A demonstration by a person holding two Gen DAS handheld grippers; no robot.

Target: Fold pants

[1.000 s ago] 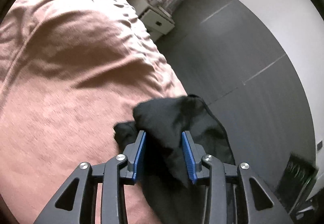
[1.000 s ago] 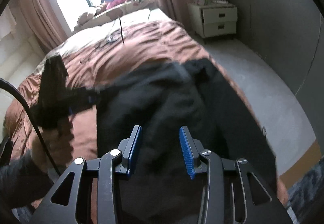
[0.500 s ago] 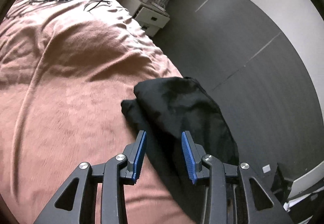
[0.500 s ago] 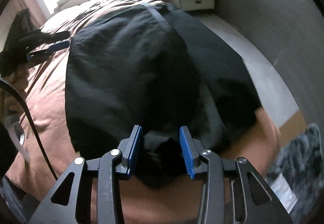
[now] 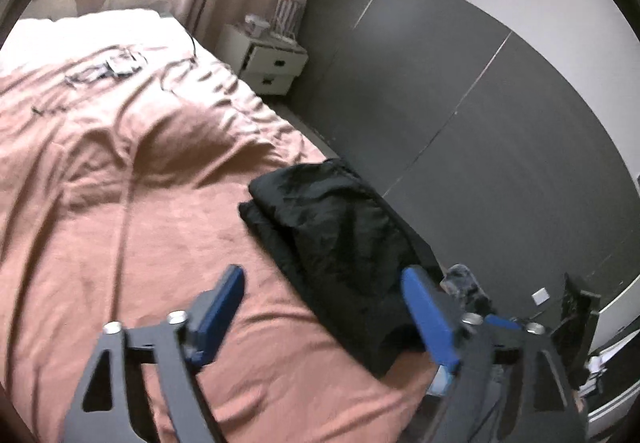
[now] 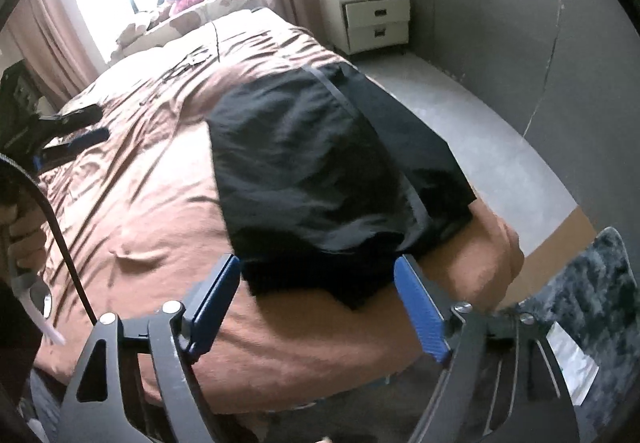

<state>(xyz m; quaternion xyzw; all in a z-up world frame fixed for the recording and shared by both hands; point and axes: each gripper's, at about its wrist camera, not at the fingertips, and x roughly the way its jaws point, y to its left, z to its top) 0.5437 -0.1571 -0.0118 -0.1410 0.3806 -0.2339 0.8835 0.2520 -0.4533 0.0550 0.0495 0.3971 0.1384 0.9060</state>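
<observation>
2 grippers, both spread, pinching nothing: left gripper (image 5: 320,307), right gripper (image 6: 318,295). Black pants (image 6: 320,179) lie folded at bed (image 6: 132,211) corner, near its foot edge. We judge fold nearly done; next move calls for squaring or 1 last fold.

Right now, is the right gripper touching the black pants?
Apart. The right wrist view shows the right gripper open, bedspread visible between its fingers and the pants.
</observation>
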